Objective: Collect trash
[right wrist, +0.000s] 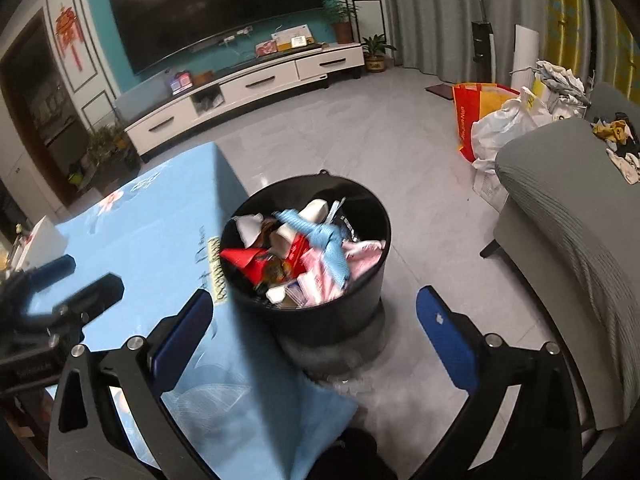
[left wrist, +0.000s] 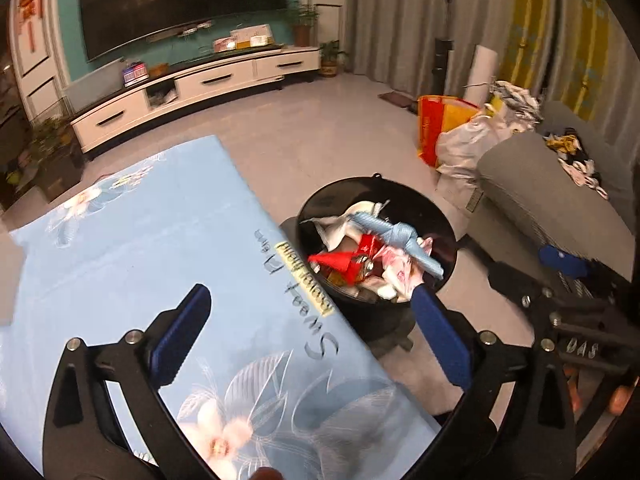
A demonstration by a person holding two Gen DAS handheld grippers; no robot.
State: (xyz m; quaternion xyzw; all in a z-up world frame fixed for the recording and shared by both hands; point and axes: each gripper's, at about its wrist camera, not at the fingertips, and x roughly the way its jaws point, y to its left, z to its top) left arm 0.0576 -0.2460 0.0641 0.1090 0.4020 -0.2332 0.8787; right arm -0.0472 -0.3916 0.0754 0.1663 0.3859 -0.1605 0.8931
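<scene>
Left wrist view: black bin (left wrist: 376, 240) on floor, hard against long edge of blue-clothed surface (left wrist: 140, 248); trash (left wrist: 376, 248) heaped to rim. Bare floor beyond bin; grey sofa (left wrist: 532, 184) near on right. Left tongs (left wrist: 308, 336) spread wide, nothing held, nothing touched.

Right wrist view: bin (right wrist: 320, 312) beside surface corner (right wrist: 216, 152), open floor toward TV cabinet (right wrist: 248, 84). Right tongs (right wrist: 316, 340) wide open, empty, above bin's near side.

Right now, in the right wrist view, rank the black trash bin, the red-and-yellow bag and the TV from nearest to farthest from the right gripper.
1. Black trash bin, straight ahead of the open right gripper, beside the blue table.
2. Red-and-yellow bag, farther off on the floor, right.
3. TV, on the far wall, upper left.
</scene>
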